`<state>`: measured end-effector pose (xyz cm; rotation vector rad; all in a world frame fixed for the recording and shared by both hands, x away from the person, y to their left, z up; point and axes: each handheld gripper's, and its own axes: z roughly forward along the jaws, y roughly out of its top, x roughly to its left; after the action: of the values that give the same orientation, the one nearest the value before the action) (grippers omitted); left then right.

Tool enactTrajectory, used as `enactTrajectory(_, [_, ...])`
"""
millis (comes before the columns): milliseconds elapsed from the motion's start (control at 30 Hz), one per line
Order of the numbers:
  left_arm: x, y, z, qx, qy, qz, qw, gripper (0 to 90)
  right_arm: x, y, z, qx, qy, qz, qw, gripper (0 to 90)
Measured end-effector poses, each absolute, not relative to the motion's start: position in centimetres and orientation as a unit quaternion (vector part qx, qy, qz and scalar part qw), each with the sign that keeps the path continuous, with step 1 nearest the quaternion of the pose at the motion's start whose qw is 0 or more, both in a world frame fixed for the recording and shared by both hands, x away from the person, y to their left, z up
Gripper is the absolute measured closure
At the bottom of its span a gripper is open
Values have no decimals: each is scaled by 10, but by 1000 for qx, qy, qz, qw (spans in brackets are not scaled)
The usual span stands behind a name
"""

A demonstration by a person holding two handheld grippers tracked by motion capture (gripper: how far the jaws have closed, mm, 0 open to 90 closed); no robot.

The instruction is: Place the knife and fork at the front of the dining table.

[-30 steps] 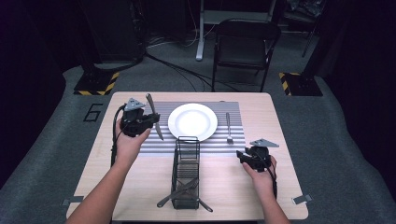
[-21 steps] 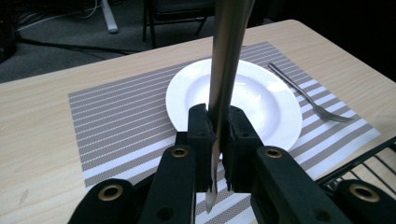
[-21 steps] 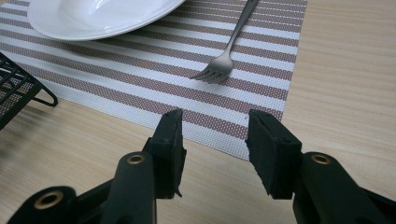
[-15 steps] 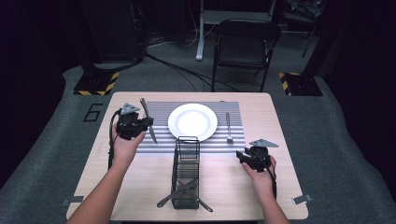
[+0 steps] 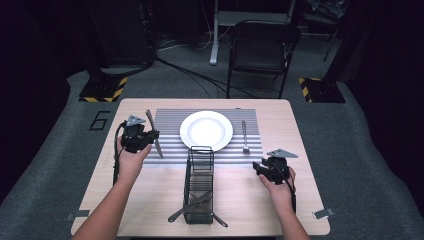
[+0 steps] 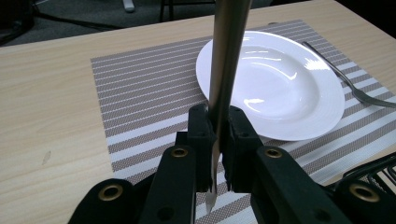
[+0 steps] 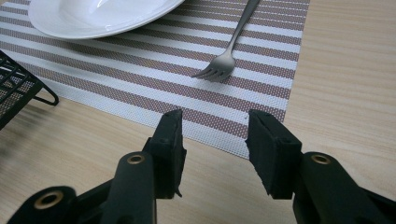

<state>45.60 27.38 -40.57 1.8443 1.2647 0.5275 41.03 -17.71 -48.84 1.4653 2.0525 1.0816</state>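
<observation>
We see the left gripper point(image 5: 148, 136) clamped on a table knife point(image 6: 224, 70), held above the striped placemat's point(image 5: 167, 125) left edge, bare mat lying between it and the white plate point(image 5: 206, 130); our right gripper point(image 7: 214, 135), jaws apart, rests near the mat's corner, short of the fork point(image 7: 224, 58)

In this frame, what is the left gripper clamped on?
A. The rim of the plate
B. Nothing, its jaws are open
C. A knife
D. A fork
C: the left gripper has its jaws shut on a knife, the blade running between the pads above the striped placemat, beside the white plate; the fork lies on the mat at the plate's other side.
</observation>
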Motion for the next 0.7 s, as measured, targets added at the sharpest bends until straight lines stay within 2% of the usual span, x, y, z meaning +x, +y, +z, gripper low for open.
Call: enactTrajectory(700, [461,273,-422,722,514,213,411,824,411,-176,-489,522,734,386,197,554])
